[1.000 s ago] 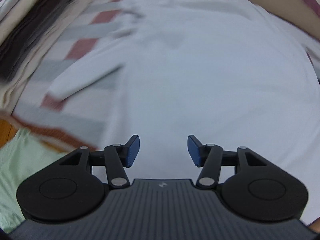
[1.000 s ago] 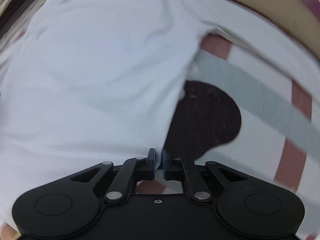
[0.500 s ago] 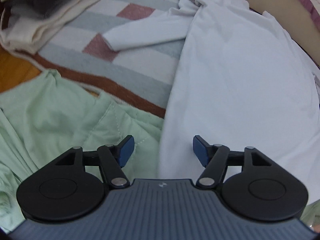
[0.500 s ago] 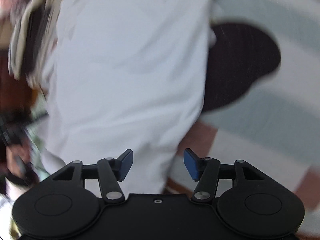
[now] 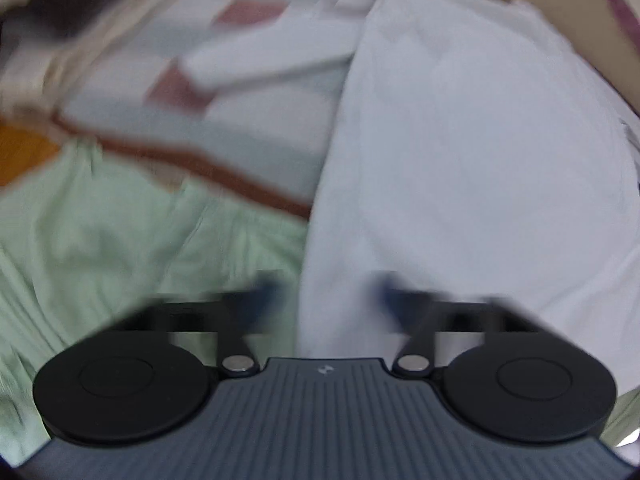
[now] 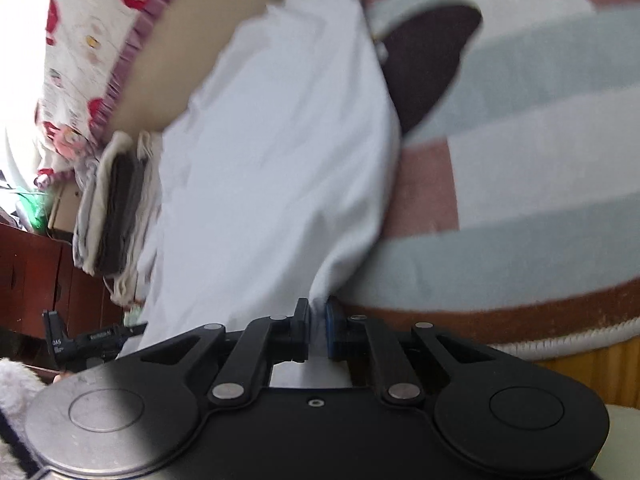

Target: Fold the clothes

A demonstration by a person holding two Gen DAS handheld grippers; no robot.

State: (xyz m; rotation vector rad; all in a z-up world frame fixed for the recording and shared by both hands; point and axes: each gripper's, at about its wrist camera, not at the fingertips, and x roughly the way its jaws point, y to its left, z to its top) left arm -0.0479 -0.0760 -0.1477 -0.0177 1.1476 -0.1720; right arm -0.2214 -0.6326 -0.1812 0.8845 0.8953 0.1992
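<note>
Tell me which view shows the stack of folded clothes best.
Right wrist view: the stack of folded clothes appears sharp, its layered edges visible beside the white shirt. Left wrist view shows it only as a dark blurred smear at the top left corner.

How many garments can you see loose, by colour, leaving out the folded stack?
White: 1, the shirt
Green: 1, the garment
Dark brown: 1, the piece beside the shirt
Total: 3

White long-sleeve shirt [image 6: 276,168], flat on rug, hem corner lifted
</note>
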